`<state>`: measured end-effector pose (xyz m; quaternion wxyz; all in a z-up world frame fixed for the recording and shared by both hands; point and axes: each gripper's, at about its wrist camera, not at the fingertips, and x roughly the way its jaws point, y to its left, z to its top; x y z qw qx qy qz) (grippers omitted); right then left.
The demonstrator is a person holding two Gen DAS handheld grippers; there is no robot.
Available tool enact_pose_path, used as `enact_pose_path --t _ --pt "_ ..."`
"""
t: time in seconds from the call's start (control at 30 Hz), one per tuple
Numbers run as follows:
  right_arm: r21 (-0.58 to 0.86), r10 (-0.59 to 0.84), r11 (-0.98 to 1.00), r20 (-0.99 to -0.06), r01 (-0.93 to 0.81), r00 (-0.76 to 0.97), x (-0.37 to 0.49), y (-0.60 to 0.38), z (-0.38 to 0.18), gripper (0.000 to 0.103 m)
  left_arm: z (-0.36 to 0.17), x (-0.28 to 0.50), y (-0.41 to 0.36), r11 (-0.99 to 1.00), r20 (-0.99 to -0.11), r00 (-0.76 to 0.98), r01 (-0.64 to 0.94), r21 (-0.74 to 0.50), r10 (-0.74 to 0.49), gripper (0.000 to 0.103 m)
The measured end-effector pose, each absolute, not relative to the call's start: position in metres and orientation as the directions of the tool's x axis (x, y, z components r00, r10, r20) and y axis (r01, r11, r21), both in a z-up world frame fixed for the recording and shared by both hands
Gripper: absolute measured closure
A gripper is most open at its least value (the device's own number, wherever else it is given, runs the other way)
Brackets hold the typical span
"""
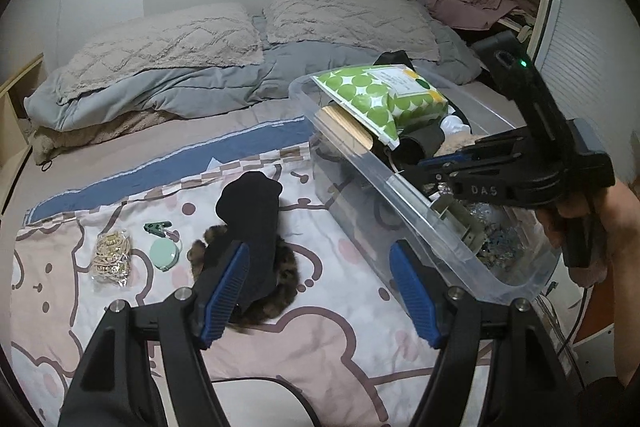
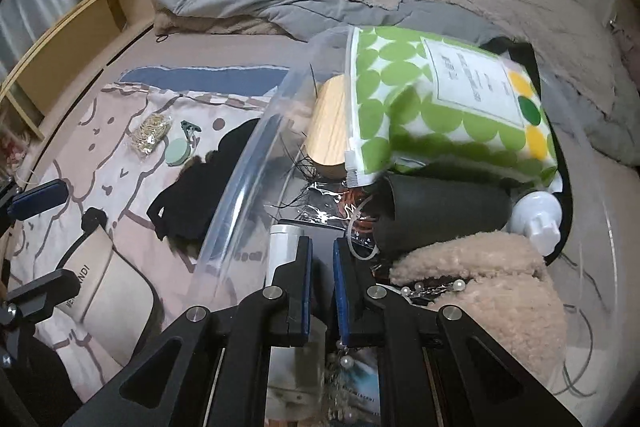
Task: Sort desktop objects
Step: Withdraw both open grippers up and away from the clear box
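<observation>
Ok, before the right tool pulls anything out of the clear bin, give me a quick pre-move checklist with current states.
1. Right tool inside the clear bin: ok.
2. Right tool gripping an item: cannot tell; its jaws stand nearly together, with nothing clearly between them.
3. Left tool open and free: ok; nothing is held.
4. Left tool outside the bin: ok; it hovers over the black sock.
5. Lift path: not ok; the green dotted pouch and black cup crowd just ahead.
6. Sorted pieces apart on the sheet: ok; the mint compact and gold bag lie separate.

Green-dotted pouch (image 2: 448,107) (yellow dots too), black sock (image 1: 250,223), pink sheet (image 1: 320,339).
</observation>
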<state>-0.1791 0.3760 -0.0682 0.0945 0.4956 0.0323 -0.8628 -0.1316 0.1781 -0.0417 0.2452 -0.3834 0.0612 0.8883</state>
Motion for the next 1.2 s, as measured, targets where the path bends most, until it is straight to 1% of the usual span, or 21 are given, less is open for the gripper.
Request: enact_pose_path --t 0.17,0.43,0.67,0.8,1.0,1.03,1.07,1.13,1.2 --pt "0.043 -0.131 -0.982 -0.851 0.181 -0.508 -0.168 0.384 -0.057 0.092 -0.037 -0.129 0.175 -0.868 -0.698 -0.59 -0.488 -0.092 0.406 0.03" --pt "-0.044 -0.061 -0.974 -0.892 0.222 -0.447 -0.154 0.369 -0.075 0.092 -0.031 -0.122 0.172 -0.862 -0.686 -0.595 -0.498 -0.095 0.42 0.03" --pt "-0.052 -0.057 -0.97 -0.899 0.236 -0.435 -0.138 0.365 -0.072 0.092 -0.024 -0.118 0.167 -0.861 -0.671 -0.605 -0.499 -0.101 0.429 0.03" --pt "-0.078 -0.024 -0.982 -0.855 0.174 -0.519 -0.13 0.366 -0.056 0.092 -0.019 -0.115 0.164 -0.859 -0.66 -0.609 -0.5 -0.11 0.439 0.03" --pt "0.0 -0.048 -0.997 -0.738 0.071 -0.673 -0.107 0.384 -0.026 0.091 -0.011 -0.107 0.16 -0.857 -0.644 -0.62 -0.503 -0.111 0.448 0.03" --pt "0.0 -0.037 -0.999 -0.72 0.054 -0.693 -0.103 0.386 -0.023 0.083 -0.01 -0.106 0.159 -0.857 -0.64 -0.622 -0.504 -0.113 0.45 0.03" --pt "-0.004 -0.023 -0.999 -0.703 0.036 -0.71 -0.099 0.387 -0.02 0.062 -0.009 -0.105 0.158 -0.856 -0.637 -0.624 -0.504 -0.115 0.453 0.03" --pt "-0.005 0.001 -1.0 -0.663 0.003 -0.749 -0.089 0.388 -0.015 0.036 -0.005 -0.102 0.155 -0.854 -0.626 -0.629 -0.506 -0.121 0.461 0.03" --pt "-0.014 0.02 -1.0 -0.638 -0.015 -0.77 -0.081 0.388 -0.012 0.036 -0.002 -0.099 0.154 -0.854 -0.615 -0.637 -0.505 -0.123 0.465 0.03"
